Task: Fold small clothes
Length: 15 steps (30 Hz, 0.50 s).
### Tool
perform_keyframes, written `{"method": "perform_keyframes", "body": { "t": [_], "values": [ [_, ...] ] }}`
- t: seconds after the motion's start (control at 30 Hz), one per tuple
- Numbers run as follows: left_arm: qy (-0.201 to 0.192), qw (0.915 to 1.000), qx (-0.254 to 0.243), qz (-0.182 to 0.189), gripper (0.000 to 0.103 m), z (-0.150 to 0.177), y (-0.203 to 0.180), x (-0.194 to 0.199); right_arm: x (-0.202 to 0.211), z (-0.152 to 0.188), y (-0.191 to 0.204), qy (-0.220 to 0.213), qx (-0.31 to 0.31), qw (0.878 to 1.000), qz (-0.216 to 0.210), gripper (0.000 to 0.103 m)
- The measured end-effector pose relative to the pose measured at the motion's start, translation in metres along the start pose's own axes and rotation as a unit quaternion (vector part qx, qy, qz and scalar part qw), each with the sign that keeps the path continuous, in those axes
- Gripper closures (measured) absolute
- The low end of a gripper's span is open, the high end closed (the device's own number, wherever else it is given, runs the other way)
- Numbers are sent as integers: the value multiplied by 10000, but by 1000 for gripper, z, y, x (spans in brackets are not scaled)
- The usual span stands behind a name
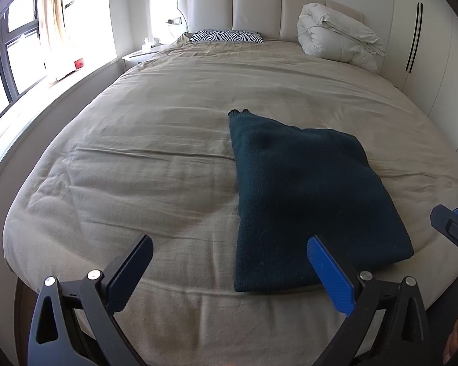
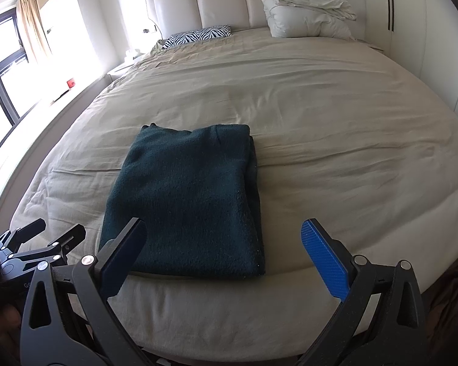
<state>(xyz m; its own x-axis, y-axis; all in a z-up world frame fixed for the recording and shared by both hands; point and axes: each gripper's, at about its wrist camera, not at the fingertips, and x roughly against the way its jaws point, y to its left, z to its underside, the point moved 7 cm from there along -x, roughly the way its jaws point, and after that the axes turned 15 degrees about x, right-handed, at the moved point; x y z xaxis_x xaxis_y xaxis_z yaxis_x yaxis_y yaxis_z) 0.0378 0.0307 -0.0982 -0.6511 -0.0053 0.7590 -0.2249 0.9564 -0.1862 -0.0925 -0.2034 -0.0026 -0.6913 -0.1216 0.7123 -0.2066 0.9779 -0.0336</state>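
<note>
A dark teal knit garment (image 1: 305,201) lies folded into a rectangle on the beige bed (image 1: 155,164), near its foot edge. It also shows in the right wrist view (image 2: 189,201). My left gripper (image 1: 229,244) is open and empty, held above the foot of the bed just left of the garment. My right gripper (image 2: 223,228) is open and empty, hovering over the garment's near edge. The right gripper's tip also shows at the right edge of the left wrist view (image 1: 452,225). The left gripper also shows in the right wrist view, low at the left (image 2: 55,228).
A folded white duvet (image 1: 339,33) and a zebra-print pillow (image 1: 226,36) lie at the padded headboard (image 1: 253,9). A window ledge (image 1: 30,103) runs along the left. White wardrobe doors (image 1: 436,61) stand on the right.
</note>
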Motion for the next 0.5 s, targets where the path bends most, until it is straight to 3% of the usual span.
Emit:
{"method": "perform_keyframes", "body": {
  "t": [0.5],
  "values": [
    [12,10000,-3,10,0,1,-1,-1,-4,4,3,52,-20,10000,-8,0]
  ]
}}
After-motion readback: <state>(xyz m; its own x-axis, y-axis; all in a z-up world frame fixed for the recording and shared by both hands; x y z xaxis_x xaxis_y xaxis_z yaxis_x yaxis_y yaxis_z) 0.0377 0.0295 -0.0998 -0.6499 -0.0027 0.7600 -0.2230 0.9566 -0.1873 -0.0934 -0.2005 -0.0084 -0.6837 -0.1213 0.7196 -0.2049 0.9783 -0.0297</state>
